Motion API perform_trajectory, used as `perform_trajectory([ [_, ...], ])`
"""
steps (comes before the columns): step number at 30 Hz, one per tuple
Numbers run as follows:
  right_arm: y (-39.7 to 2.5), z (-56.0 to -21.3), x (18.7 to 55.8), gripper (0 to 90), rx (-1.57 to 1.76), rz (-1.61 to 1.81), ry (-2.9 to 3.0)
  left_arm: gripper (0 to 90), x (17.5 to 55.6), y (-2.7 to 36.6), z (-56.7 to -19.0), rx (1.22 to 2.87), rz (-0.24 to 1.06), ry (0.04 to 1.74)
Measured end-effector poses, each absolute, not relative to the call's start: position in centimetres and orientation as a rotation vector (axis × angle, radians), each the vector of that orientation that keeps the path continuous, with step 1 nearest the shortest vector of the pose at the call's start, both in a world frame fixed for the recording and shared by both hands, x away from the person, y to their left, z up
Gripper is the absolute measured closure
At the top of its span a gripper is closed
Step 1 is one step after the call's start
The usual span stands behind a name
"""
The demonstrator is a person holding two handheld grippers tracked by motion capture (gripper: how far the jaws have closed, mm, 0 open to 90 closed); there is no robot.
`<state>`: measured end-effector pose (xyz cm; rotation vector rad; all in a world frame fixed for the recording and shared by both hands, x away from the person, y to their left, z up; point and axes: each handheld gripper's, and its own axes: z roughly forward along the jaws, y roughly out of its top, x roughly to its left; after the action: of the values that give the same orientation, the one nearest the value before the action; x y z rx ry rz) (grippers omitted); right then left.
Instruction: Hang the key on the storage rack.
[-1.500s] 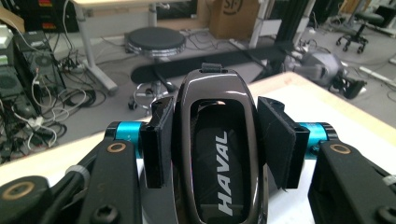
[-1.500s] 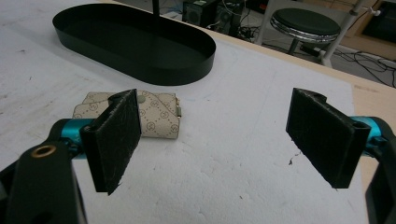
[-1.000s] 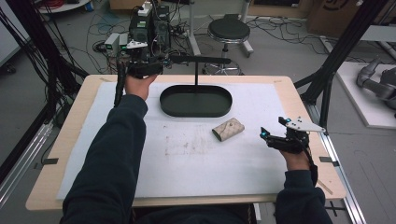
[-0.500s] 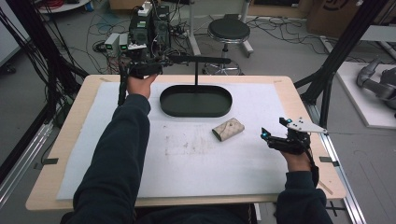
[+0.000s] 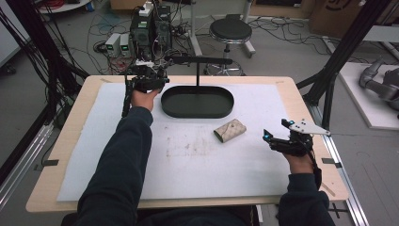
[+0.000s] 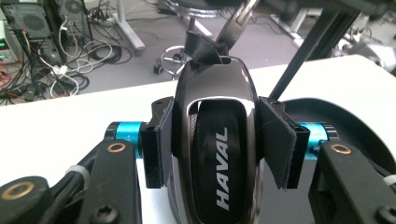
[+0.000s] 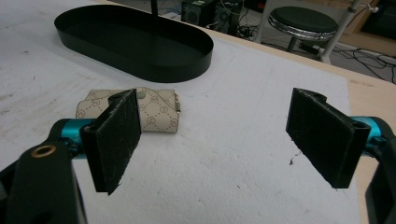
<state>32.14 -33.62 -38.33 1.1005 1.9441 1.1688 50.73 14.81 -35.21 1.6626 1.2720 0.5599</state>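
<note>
White padding covers our tabletop (image 5: 188, 165). Left hand-held gripper (image 6: 224, 140) clamps a Haval key fob (image 6: 217, 154) beside the oval tray (image 5: 197, 101), likely to hang it; right hand-held gripper (image 7: 224, 135) gapes near the wallet (image 7: 149, 112).

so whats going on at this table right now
A person works at a table with a gripper in each hand. The left gripper, held up near the far left of the black oval tray, is shut on a glossy black car key fob marked HAVAL. The right gripper is open, low over the white mat at the right, with a beige patterned pouch lying just beyond its jaws.
</note>
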Motion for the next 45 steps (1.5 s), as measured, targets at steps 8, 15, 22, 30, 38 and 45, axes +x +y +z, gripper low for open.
perform_trajectory([
  [8, -33.5, -38.6, 32.3, 18.5, 1.103, 1.165, 1.956, 48.2, 51.0, 13.8, -36.5, 1.697, 0.523, 1.272],
  [15, -33.7, -38.7, 32.2, 18.6, 1.116, 1.177, 1.954, 48.0, 51.0, 14.1, -36.5, 1.709, 0.538, 1.267],
  [22, -33.6, -38.7, 32.3, 18.5, 1.108, 1.189, 1.952, 43.7, 50.1, 14.9, -35.5, 1.661, 0.571, 1.255],
  [30, -33.2, -38.9, 32.8, 18.5, 1.107, 1.200, 1.966, 26.9, 45.2, 16.3, -34.5, 1.578, 0.581, 1.128],
  [38, -32.2, -39.1, 33.3, 18.5, 1.095, 1.203, 1.993, 19.8, 39.9, 17.7, -35.4, 1.590, 0.598, 0.973],
  [45, -31.8, -39.0, 33.4, 18.4, 1.103, 1.203, 1.978, 19.7, 36.9, 19.5, -37.4, 1.627, 0.633, 0.915],
])
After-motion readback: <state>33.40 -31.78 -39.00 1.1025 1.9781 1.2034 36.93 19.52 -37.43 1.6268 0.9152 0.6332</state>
